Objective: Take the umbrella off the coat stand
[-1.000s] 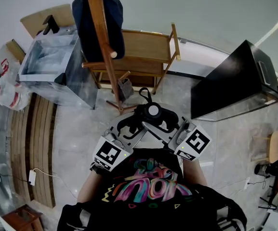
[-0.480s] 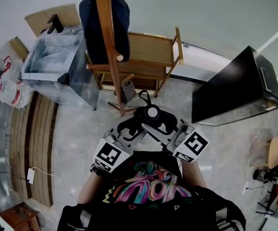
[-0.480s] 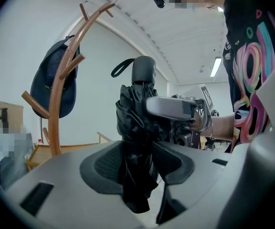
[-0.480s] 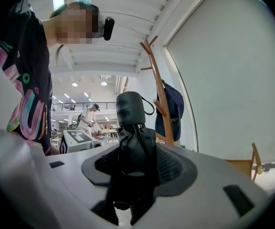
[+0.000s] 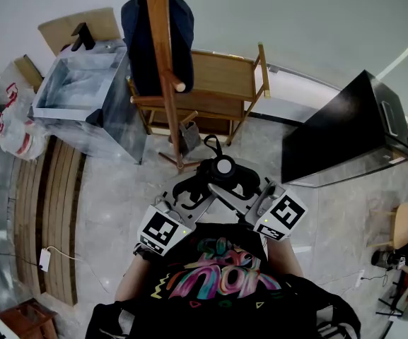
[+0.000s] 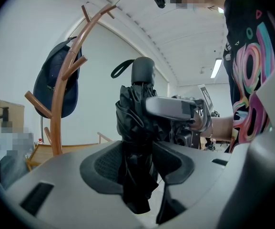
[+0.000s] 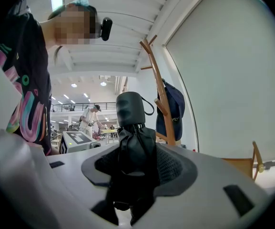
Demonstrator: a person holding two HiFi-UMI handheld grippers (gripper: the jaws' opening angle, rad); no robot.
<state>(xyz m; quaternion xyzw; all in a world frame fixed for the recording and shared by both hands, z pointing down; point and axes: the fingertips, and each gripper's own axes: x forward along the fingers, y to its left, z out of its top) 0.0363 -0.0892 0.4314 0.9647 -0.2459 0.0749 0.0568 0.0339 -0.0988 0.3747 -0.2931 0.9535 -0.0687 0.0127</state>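
Head view: folded black umbrella (image 5: 218, 174) is off the coat stand (image 5: 162, 69), held upright in front of the person's chest, handle end up twd the cam. Strap loop (image 5: 213, 141) pokes out at 12 o'clock.

L gripper (image 5: 187, 193) comes in from 7 o'clock, R gripper (image 5: 235, 193) from 4 o'clock. Both are on the umbrella.

L gripper view: jaws of L gripper (image 6: 137, 163) clamped on the umbrella's (image 6: 137, 123) bunched fabric, pads pressing both sides. Stand (image 6: 61, 104) sits at 10 o'clock, apart from the umbrella.

R gripper view: jaws of R gripper (image 7: 132, 168) likewise clamped on the fabric below the handle of the umbrella (image 7: 132, 142). Stand (image 7: 162, 99) is at 1 o'clock behind it, not touching.

Dark blue cap (image 5: 154, 34) hangs on the stand. From the umbrella in head view, the stand base is just at 11 o'clock, wooden rack (image 5: 218, 83) at 12, black cabinet (image 5: 338, 126) at 2, clear box (image 5: 83, 90) at 10.
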